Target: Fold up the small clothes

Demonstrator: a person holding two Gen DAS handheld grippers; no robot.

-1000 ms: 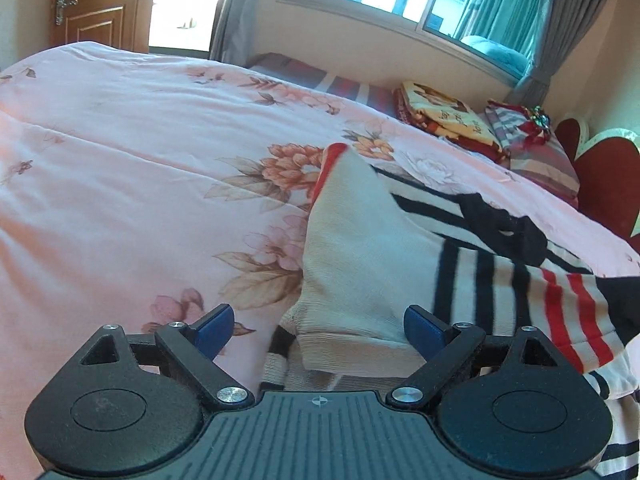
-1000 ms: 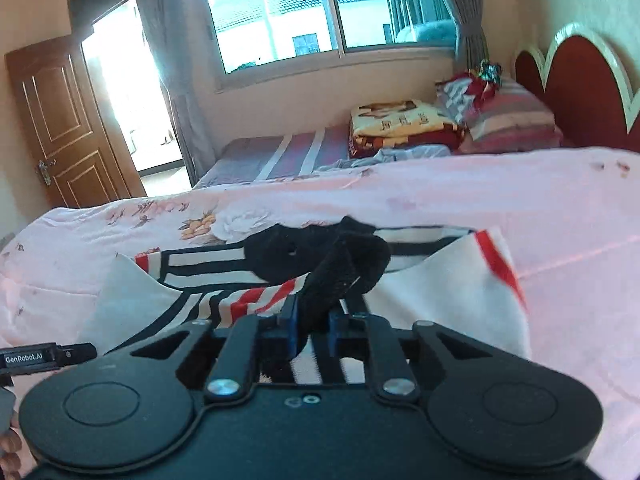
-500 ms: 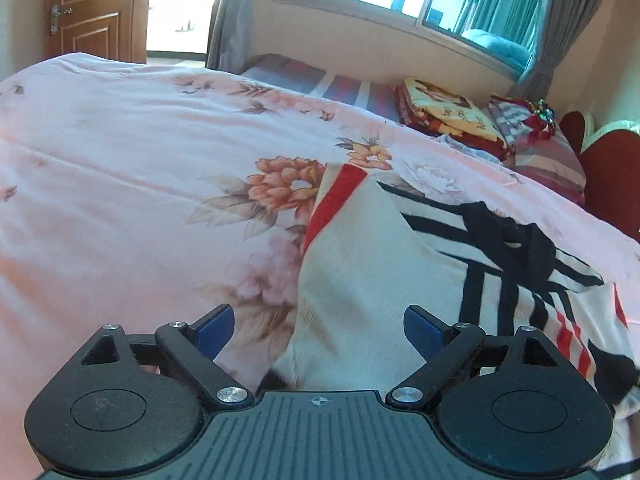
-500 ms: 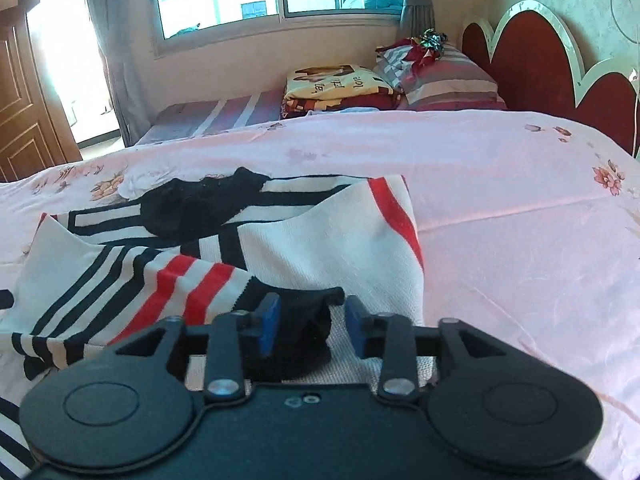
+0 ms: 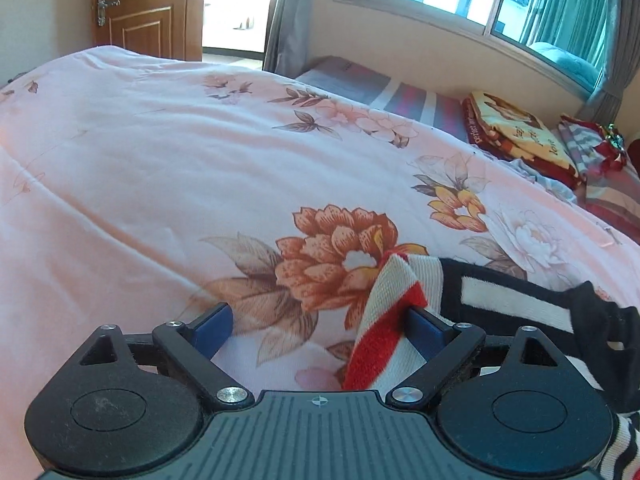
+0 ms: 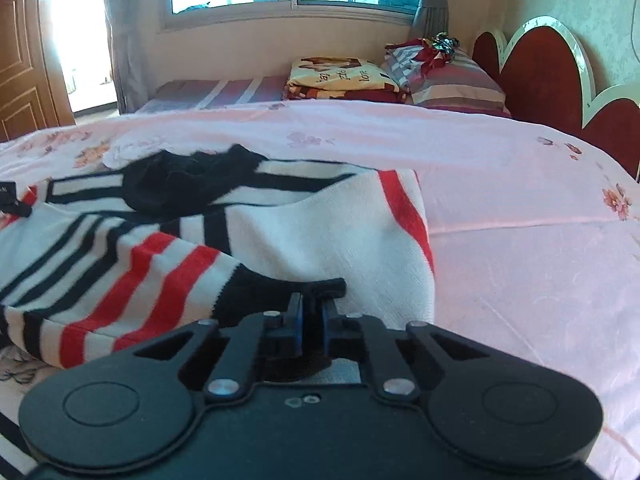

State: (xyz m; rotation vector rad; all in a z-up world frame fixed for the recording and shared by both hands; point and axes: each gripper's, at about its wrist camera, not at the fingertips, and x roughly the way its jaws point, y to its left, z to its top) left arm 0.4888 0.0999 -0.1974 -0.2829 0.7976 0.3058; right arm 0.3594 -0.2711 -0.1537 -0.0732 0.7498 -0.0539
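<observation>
Two grippers on striped sweater [image 6: 280, 232]: right gripper [image 6: 310, 314] pinched black cuff [image 6: 280, 292]; left gripper [image 5: 320, 326] spread, red-striped corner [image 5: 384, 320] between fingers. Mid-fold, likely; next: left clamps corner.

In the left wrist view, the striped sweater [image 5: 500, 304] runs off the frame at 4 o'clock, and the left gripper [image 5: 316, 328] body covers its lower part. In the right wrist view, the black cuff [image 6: 276, 292] disappears between the jaws of the right gripper [image 6: 310, 312], so its end is hidden. A dark tag [image 6: 12, 198] at 9 o'clock is cut by the edge, its lettering too small to read.
</observation>
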